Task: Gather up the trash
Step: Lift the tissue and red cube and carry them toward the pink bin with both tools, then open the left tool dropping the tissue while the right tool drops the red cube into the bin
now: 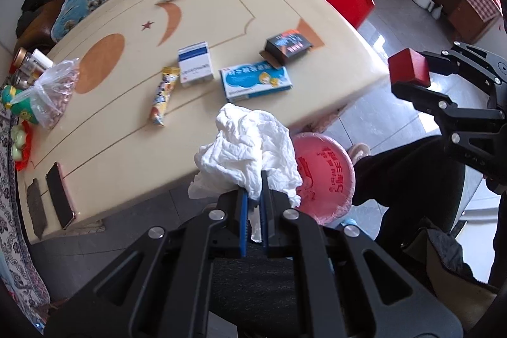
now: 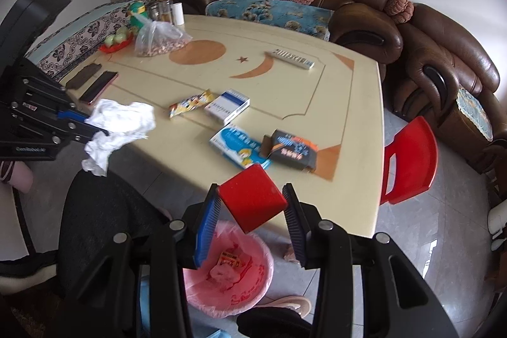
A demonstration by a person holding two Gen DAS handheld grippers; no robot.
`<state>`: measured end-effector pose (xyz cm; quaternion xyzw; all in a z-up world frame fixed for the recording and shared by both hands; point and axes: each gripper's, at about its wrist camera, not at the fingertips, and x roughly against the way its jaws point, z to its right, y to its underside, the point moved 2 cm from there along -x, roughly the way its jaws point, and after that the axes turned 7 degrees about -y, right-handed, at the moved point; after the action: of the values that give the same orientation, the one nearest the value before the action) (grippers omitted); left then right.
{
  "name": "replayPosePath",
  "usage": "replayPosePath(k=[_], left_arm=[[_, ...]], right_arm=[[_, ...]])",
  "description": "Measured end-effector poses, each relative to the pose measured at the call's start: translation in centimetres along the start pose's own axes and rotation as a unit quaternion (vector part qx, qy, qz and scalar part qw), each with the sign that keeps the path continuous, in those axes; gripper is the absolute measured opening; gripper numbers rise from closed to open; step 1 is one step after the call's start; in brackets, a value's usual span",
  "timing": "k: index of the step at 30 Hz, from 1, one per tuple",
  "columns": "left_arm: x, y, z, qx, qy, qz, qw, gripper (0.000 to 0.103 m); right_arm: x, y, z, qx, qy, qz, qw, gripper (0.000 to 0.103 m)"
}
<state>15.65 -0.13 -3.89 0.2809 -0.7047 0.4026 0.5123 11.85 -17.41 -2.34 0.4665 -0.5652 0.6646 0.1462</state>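
The pink bin (image 2: 229, 271) sits at the bottom middle of the right view, under the table (image 1: 285, 8) edge. The left gripper (image 1: 254, 205) pinches a white tissue (image 1: 247, 148). The right gripper (image 2: 250, 211) squeezes a red box (image 2: 252, 201) right above the bin (I think dropping comes next), so its fingers must spread.

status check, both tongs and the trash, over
Left tongs shut on crumpled white tissue. Right tongs shut on small red box, above the pink-lined round bin. Nothing blocking the drop.
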Motion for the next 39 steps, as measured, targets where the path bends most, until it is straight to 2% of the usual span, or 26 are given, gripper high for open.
replayPosePath(k=[11, 22, 27, 34, 39], left_arm=[[-4.2, 1.5, 3.3, -0.020, 0.026, -0.018, 0.9993, 0.008], [-9.8, 2.9, 7.6, -0.062, 0.015, -0.031, 0.9975, 0.008], [-12.1, 3.6, 9.4, -0.086, 0.024, -0.038, 0.9953, 0.008], [-16.5, 4.7, 11.1, -0.103, 0.051, -0.073, 0.9906, 0.008], [-20.8, 5.5, 12.1, -0.104, 0.078, -0.120, 0.9843, 0.008]], right_arm=[[-3.1, 3.8, -1.1, -0.010, -0.023, -0.028, 0.999, 0.040], [-7.7, 8.2, -1.0, -0.023, -0.021, -0.069, 0.997, 0.040], [-9.9, 10.2, -1.0, -0.023, -0.020, -0.094, 0.995, 0.040], [-13.8, 13.6, -0.6, -0.036, -0.027, -0.136, 0.990, 0.040], [-17.5, 15.7, 0.0, -0.046, -0.034, -0.174, 0.983, 0.040]])
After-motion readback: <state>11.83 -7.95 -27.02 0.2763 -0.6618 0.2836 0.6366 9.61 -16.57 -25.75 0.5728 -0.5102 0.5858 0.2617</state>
